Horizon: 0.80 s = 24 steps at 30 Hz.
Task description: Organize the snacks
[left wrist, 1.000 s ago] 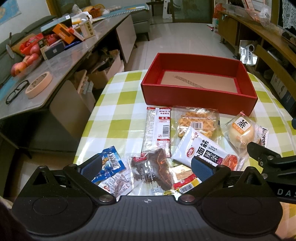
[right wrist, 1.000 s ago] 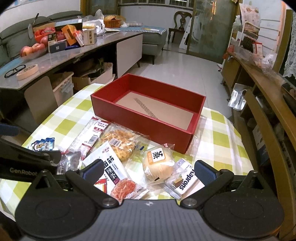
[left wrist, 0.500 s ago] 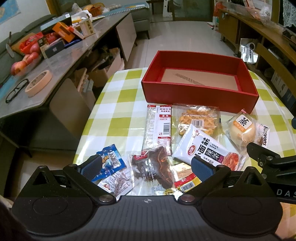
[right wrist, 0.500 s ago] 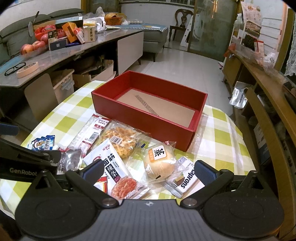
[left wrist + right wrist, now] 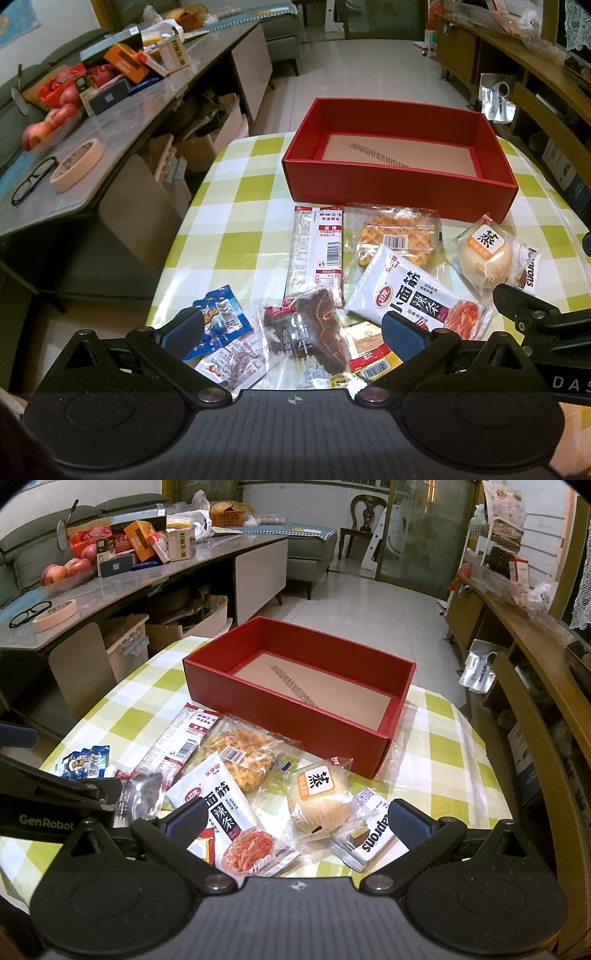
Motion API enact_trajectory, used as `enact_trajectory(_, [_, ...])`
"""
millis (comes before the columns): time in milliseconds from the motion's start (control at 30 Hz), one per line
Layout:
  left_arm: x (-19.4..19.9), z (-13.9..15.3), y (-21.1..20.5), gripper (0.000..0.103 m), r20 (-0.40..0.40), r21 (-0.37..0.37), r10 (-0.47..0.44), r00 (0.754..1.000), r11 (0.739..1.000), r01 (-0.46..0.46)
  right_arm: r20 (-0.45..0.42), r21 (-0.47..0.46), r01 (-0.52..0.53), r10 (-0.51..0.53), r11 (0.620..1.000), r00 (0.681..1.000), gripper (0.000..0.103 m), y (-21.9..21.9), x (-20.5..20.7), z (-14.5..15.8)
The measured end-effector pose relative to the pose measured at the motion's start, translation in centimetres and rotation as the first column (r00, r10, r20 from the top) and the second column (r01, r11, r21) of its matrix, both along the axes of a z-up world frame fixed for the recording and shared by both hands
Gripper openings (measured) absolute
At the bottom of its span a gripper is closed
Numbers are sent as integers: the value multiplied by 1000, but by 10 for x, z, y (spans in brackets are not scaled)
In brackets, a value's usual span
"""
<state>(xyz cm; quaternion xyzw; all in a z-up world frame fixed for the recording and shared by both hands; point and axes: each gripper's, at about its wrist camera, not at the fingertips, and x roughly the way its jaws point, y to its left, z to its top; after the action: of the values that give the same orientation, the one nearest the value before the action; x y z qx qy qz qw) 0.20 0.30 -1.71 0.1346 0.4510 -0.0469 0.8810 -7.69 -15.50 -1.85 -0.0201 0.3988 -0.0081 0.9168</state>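
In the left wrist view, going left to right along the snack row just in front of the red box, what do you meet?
Long white bar packet → waffle packet → round steamed bun → small wafer packet, partly tucked under the bun.

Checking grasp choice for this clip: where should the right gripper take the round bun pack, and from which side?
Judging by its pose, grip the bun pack across its domed middle, from above and the near side, with the right gripper, which is open. The bun bulges high; the crimped wrapper edges lie flat, overlapping the wafer pack and the spicy strips bag, so edges look harder to pinch.
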Motion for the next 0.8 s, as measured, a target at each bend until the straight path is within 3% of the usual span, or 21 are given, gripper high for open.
enact_trajectory(533, [1, -3, 5, 103, -7, 13, -5, 1000, 1000, 6, -36, -10, -16, 16, 1000, 999, 103, 3, 3, -7])
enact_trajectory(800, [10, -12, 25, 103, -47, 11, 50, 998, 999, -49, -82, -9, -35, 34, 999, 996, 103, 11, 9, -17])
